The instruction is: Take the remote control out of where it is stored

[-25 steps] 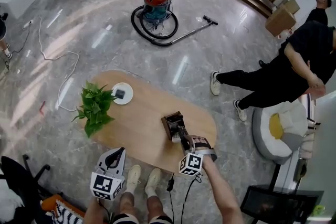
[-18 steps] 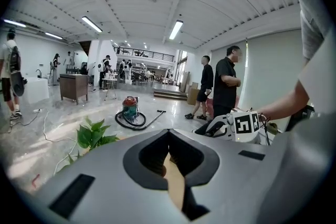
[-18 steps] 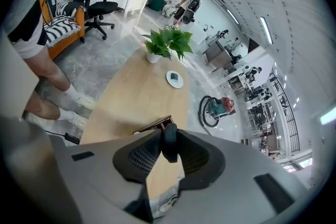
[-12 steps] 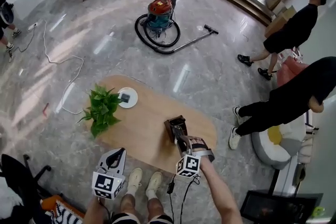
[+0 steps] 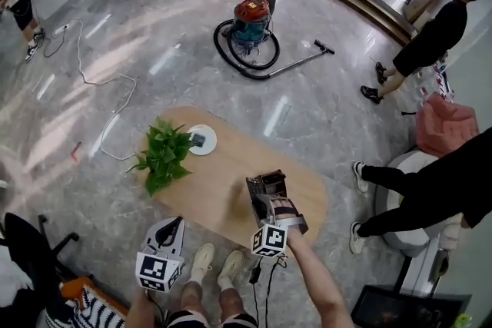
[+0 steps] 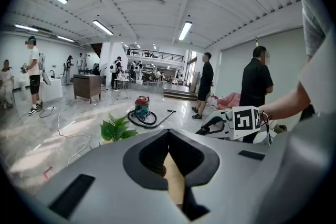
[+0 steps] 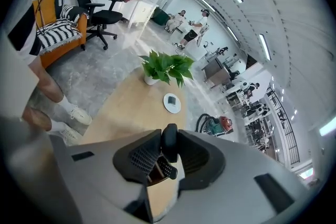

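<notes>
A brown storage box (image 5: 264, 182) stands on the oval wooden table (image 5: 223, 165), near its right end. My right gripper (image 5: 267, 201) hangs just over the box from the near side. In the right gripper view that gripper (image 7: 169, 140) is shut on the rounded top end of a black remote control (image 7: 169, 147). The box's mesh wall (image 7: 139, 158) and a second black remote (image 7: 167, 169) show below it. My left gripper (image 5: 174, 222) is off the table's near edge with its jaws together and nothing between them (image 6: 168, 134).
A potted plant (image 5: 165, 157) and a white round dish (image 5: 202, 140) stand on the table's left half. A vacuum cleaner (image 5: 251, 19) with its hose lies on the floor beyond. People stand at the right. My feet (image 5: 215, 265) are under the near edge.
My right gripper has risen a little over the box with the remote in its jaws. The left gripper has hardly shifted. The people at the right have walked on.
</notes>
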`<state>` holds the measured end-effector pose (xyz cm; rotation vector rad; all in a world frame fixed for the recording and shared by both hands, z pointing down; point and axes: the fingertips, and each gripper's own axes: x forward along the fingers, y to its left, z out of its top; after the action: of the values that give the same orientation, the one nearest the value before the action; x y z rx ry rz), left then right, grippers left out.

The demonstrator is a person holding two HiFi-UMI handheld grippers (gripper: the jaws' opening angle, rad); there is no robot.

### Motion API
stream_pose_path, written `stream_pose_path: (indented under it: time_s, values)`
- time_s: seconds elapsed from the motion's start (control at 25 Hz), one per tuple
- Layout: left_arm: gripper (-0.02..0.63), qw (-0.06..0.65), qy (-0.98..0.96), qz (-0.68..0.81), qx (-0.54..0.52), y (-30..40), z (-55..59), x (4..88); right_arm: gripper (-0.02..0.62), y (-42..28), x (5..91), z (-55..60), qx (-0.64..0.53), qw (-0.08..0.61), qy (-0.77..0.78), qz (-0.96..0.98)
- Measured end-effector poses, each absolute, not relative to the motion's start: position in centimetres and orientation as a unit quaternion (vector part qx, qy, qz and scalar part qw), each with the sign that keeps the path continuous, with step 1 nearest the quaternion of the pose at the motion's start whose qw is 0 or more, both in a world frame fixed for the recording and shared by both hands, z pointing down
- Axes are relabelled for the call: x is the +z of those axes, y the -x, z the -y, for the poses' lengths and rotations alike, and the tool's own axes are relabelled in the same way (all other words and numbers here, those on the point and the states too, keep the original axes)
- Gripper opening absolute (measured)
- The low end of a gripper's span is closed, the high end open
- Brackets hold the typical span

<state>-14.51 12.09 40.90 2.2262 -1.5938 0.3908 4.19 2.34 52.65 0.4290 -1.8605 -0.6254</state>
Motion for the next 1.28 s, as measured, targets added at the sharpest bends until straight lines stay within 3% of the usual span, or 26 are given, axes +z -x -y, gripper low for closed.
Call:
stream_pose_path:
  time_s: [1.28]
  values:
    - [0.006,0.230,-0.772,0.565,0.179,18.8,-11.6,49.6,0.106,4.2,64.8,-0.5,-0.257,0.525,-0.142,0.799]
